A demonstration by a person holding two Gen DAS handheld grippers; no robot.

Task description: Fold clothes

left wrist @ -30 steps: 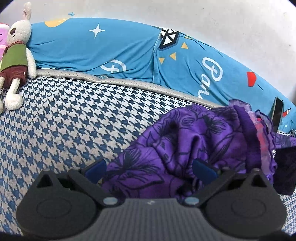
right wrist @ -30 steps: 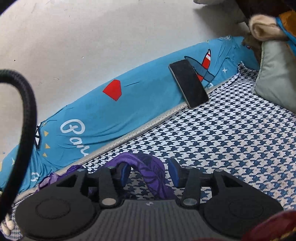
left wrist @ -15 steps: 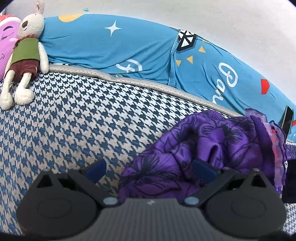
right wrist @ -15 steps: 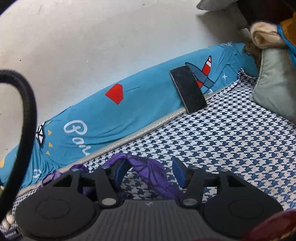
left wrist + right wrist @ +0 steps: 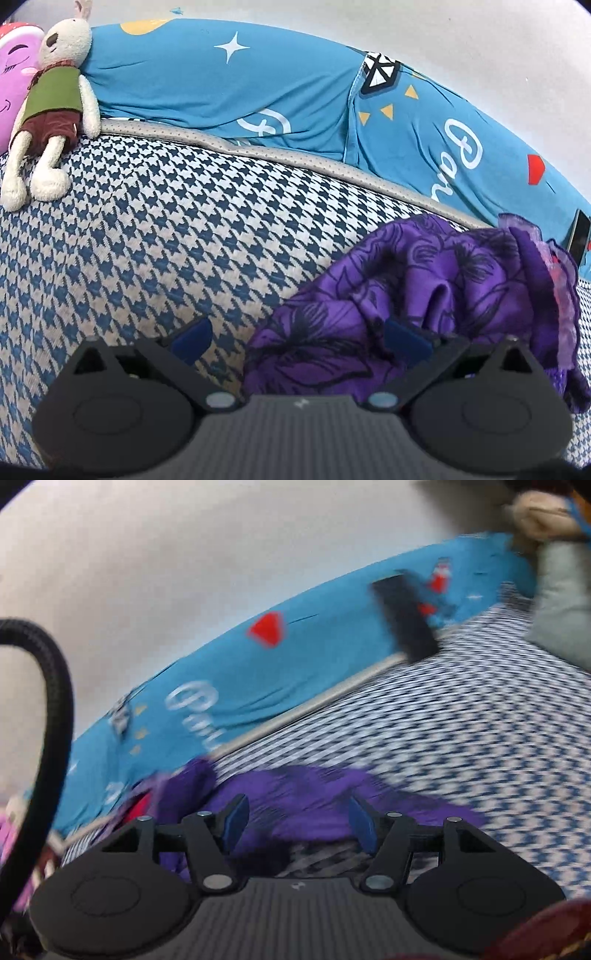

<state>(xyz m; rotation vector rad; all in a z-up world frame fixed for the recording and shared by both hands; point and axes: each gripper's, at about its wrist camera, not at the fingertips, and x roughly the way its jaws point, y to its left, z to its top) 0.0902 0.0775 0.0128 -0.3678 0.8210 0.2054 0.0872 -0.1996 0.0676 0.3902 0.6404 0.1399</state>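
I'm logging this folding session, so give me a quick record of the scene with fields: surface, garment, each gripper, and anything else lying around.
surface: houndstooth bed cover
garment: purple floral garment, crumpled, unfolded
left gripper: open, garment's edge between its fingers
right gripper: open, over the garment; view blurred
backdrop: blue printed bolster against the wall
other items: plush rabbit at the bed's far left; dark phone leaning on the bolster; grey cushion far right
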